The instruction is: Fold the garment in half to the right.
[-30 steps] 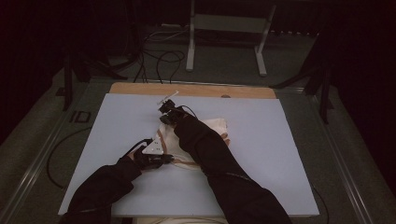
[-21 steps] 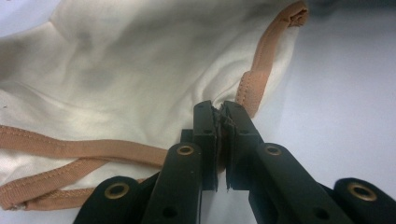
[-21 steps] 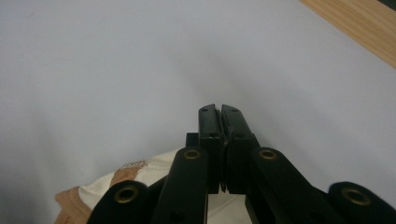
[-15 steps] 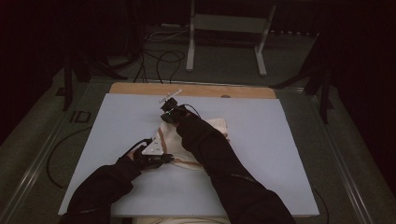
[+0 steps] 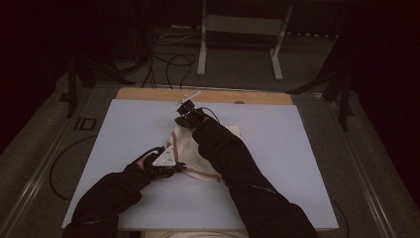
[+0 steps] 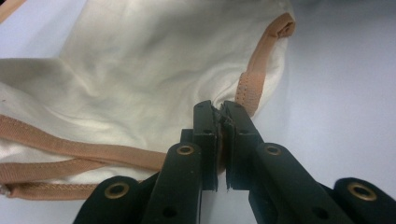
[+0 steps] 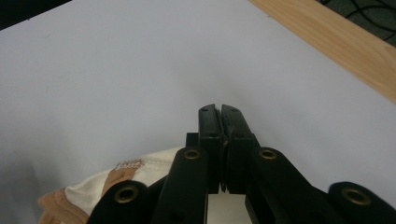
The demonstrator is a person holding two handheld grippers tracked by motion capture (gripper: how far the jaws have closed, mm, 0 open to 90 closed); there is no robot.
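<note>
Cloth bag [image 5: 190,148]: it lies crumpled near the middle of the tabletop [image 5: 297,148], cream fabric with tan straps [image 6: 70,154], stretched between your two hands.
Left claw [image 6: 218,109]: clamped tight on the bag's edge just beside a tan strap end; a sliver of fabric shows between the jaws.
Right claw [image 7: 219,112]: jaws pressed together at the bag's far end, lifted off the tabletop; cream fabric and tan trim bunch under the claw, and the grip looks to be on that fabric, though the pinch point itself is hidden.
Slip risk: your left hold is only a thin bite of the edge. If you pull the far end higher or farther, the fabric could slide out and the bag collapse.
Strap risk: the loose straps trail on the tabletop near your left hand [image 5: 148,166]; a sweep across could snag them and twist the bag.
Edge risk: your right claw sits near the wooden strip [image 5: 148,94] at the far side; carrying on outward could drag the bag off the pale sheet.
</note>
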